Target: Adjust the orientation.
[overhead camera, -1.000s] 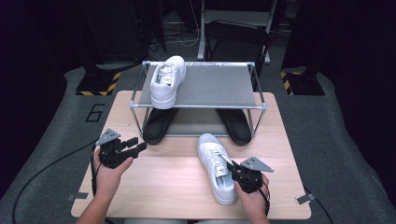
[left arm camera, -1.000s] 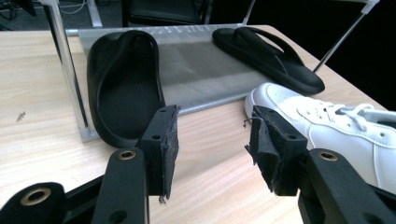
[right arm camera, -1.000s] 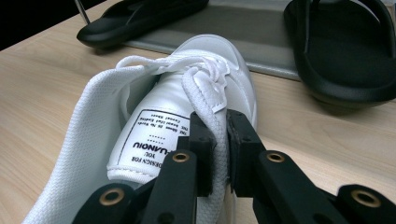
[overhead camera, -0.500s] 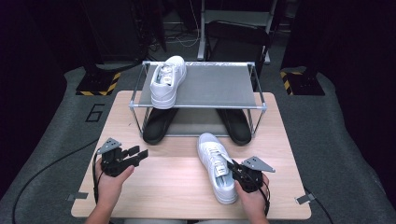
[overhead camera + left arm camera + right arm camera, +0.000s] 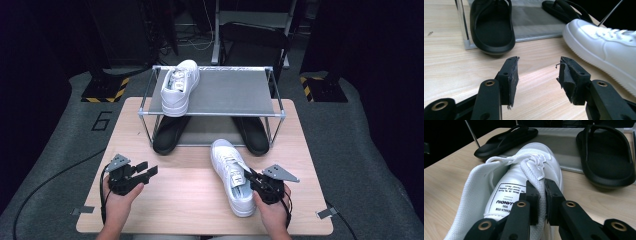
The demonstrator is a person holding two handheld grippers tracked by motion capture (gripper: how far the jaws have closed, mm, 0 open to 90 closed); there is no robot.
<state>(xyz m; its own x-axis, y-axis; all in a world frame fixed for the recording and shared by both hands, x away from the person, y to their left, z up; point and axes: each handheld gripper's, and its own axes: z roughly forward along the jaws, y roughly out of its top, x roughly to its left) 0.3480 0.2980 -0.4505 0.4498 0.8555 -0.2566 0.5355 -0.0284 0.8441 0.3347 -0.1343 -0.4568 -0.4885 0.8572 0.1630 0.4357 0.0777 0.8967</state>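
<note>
A white sneaker (image 5: 231, 175) lies on the wooden table (image 5: 190, 200), toe toward the rack. My right gripper (image 5: 250, 176) is shut on the upper edge of its side, beside the laces; in the right gripper view the pads pinch that white edge (image 5: 543, 195). My left gripper (image 5: 146, 169) hovers low over the table's left side. Its jaws have just been opening and stand apart with nothing between them (image 5: 539, 70). The sneaker's toe (image 5: 606, 47) lies ahead to their right. A second white sneaker (image 5: 179, 87) sits on the rack's top shelf.
A metal rack (image 5: 225, 92) with a grey shelf stands at the table's far side. Two black slides (image 5: 170, 134) (image 5: 254, 135) lie under it, toes poking out. Bare wood lies between the two grippers. Dark floor and stands surround the table.
My left gripper has sunk toward the table and drifted nearer the front edge. The right gripper and the sneaker have stayed put.
</note>
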